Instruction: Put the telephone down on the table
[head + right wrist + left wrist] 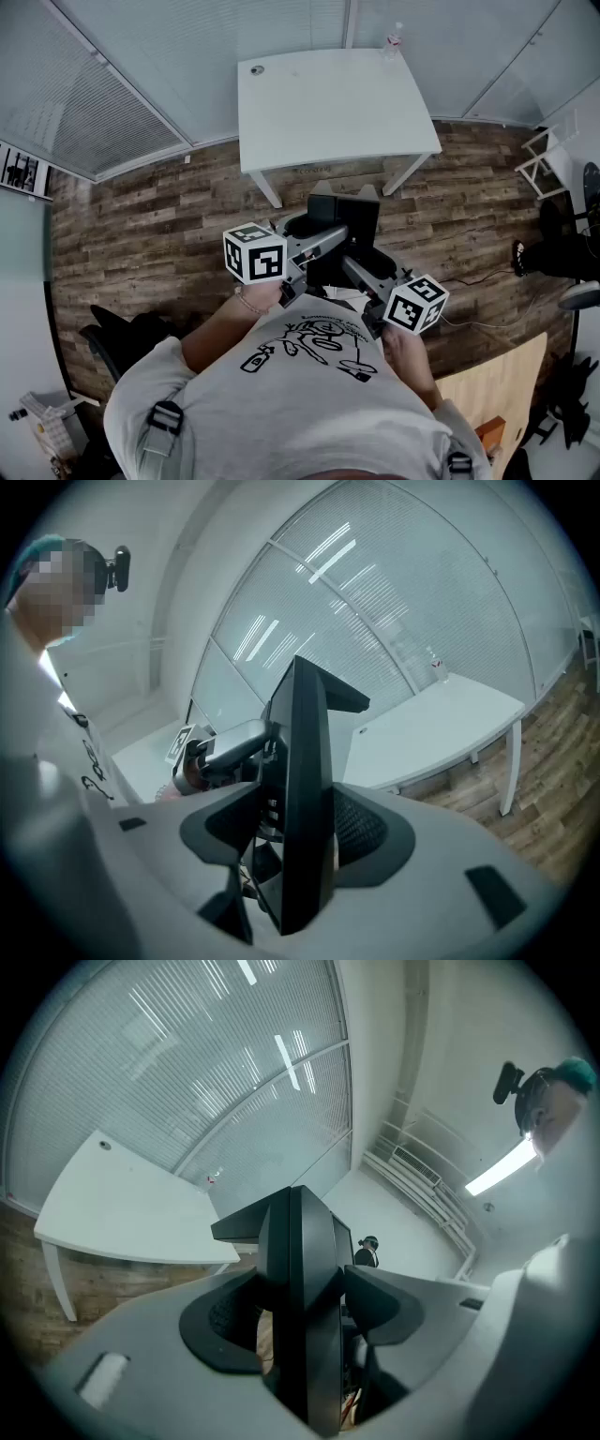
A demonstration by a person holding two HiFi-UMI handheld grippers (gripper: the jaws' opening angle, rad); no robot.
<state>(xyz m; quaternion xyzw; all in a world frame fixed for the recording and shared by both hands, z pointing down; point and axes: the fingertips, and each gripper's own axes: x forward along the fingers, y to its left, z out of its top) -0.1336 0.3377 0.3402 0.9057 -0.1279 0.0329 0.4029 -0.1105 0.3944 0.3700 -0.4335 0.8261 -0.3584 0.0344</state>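
– Black telephone (pixel 345 223): position, please?

– Off the table. It hangs in the air between the two grippers, over the wood-plank floor (pixel 141 225), in front of the person's chest. The white table (pixel 328 103) is beyond it, well apart.

– Left gripper (pixel 326 236), state?

– Clamped on the telephone. In the left gripper view the dark pads sit on either side of the housing (pixel 302 1241) and press against it; the left gripper (pixel 305 1314) comes at it from the person's left side.

– Right gripper (pixel 350 265)?

– Same entry. In the right gripper view its pads are closed against a thin black edge of the telephone (pixel 300 761), which stands upright between the jaws of the right gripper (pixel 295 832). The other gripper shows behind, on the far side of the set.

– Attitude of the two tools?

– Both angled inward toward each other, meeting at the telephone; marker cubes nearest the body.

– Anything on the table?

– A small clear bottle (pixel 394 37) at the far edge, upright. A round fitting near the far left corner; too small to identify. The rest of the top is bare in all three views (pixel 122 1213) (pixel 441 728).
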